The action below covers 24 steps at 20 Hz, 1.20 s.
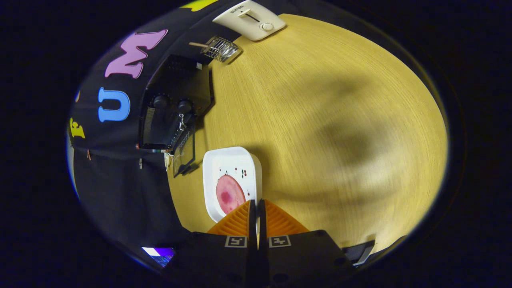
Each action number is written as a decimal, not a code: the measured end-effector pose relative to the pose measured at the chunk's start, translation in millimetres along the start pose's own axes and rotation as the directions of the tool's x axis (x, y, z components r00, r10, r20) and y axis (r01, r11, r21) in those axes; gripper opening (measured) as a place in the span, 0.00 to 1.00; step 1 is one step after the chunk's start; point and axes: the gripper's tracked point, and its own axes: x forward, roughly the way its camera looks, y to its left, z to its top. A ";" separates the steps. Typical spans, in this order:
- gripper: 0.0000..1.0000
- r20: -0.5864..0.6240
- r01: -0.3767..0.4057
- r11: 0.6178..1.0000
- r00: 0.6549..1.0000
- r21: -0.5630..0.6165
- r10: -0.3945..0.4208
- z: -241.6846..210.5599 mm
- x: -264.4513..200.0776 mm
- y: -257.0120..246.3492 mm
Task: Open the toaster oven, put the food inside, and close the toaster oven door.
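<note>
A white square plate carries a round pink slice of food. My gripper is shut on the plate's near rim, and a pale strip of that rim shows between the two fingers. The black toaster oven stands beyond the plate against the booth wall, with two knobs on its front. Its glass door hangs open, close to the plate's far corner. The inside of the oven is too dark to make out.
A small wire rack with a wooden handle lies on the wooden table past the oven. Farther on stands a white pop-up toaster. A broad soft shadow falls across the table beside the plate.
</note>
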 end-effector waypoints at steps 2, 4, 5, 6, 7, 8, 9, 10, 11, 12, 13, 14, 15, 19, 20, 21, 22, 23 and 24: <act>0.05 0.042 -0.038 0.997 0.999 0.070 0.035 -13.5 1.7 25.4; 0.05 0.084 -0.079 0.986 0.994 0.150 0.067 -27.0 7.9 54.4; 0.05 0.104 -0.096 0.977 0.992 0.193 0.076 -33.6 12.1 68.1; 0.05 0.125 -0.118 0.965 0.988 0.235 0.090 -38.7 16.1 82.4; 0.05 0.151 -0.133 0.953 0.984 0.273 0.094 -39.7 22.3 94.6; 0.05 0.177 -0.145 0.942 0.980 0.302 0.094 -40.9 29.6 105.8; 0.05 0.201 -0.151 0.933 0.976 0.327 0.088 -41.5 36.3 116.0; 0.05 0.224 -0.152 0.925 0.972 0.349 0.076 -42.0 43.8 125.4; 0.05 0.247 -0.154 0.916 0.967 0.370 0.063 -40.2 51.3 134.5; 0.05 0.269 -0.157 0.908 0.962 0.389 0.051 -39.3 59.0 143.6; 0.05 0.289 -0.160 0.899 0.956 0.408 0.039 -38.2 64.5 152.8; 0.05 0.311 -0.165 0.890 0.950 0.426 0.027 -37.1 73.1 164.4; 0.05 0.333 -0.172 0.881 0.943 0.442 0.018 -34.0 80.8 174.8; 0.05 0.425 -0.217 0.832 0.905 0.510 -0.024 -13.6 115.7 208.9; 0.05 0.448 -0.246 0.807 0.894 0.537 -0.025 -8.3 123.4 218.4; 0.05 0.467 -0.272 0.782 0.884 0.562 -0.028 -3.1 131.6 226.7; 0.05 0.484 -0.286 0.762 0.874 0.581 -0.040 2.2 140.7 233.4; 0.05 0.498 -0.293 0.752 0.865 0.591 -0.055 6.8 149.4 239.3; 0.05 0.511 -0.295 0.746 0.857 0.598 -0.071 11.2 158.6 245.2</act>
